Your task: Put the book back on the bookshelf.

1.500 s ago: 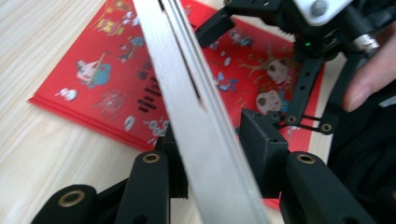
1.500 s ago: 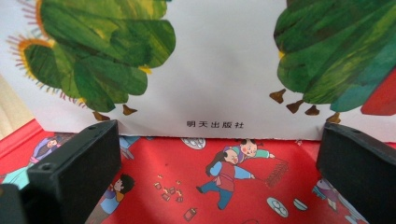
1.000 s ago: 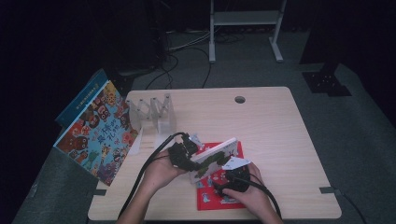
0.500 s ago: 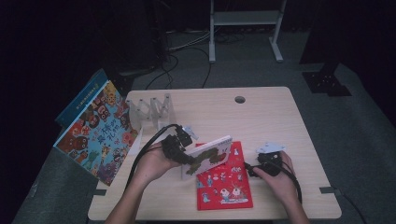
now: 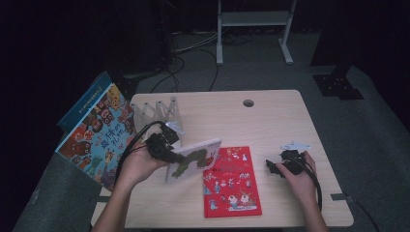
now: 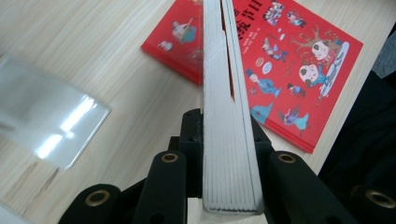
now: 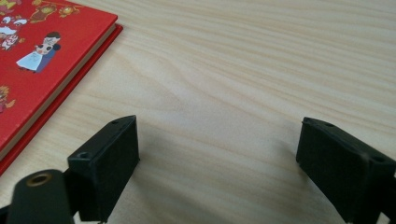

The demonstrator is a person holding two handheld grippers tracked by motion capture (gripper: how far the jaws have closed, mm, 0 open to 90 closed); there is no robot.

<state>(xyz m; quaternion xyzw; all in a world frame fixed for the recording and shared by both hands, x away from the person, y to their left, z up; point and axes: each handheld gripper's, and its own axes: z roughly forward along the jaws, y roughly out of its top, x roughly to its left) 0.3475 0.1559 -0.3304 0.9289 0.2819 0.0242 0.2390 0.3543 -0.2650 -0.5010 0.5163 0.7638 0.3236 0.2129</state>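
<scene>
Lifting the white book [image 5: 192,159], left tongs [image 5: 167,151]; right tongs [image 5: 275,167] apparently withdrawn rightward.

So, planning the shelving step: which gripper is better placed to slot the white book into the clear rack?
Probably left: the left gripper already clamps the white book beside the clear rack. The right gripper hangs open over bare table.

We see large white characters on the red book [image 6: 299,60], cut off at the frame's top and not readable; the colourful book [image 5: 99,133] off the tabletop's left edge bears dark characters, too small for us to read.
</scene>
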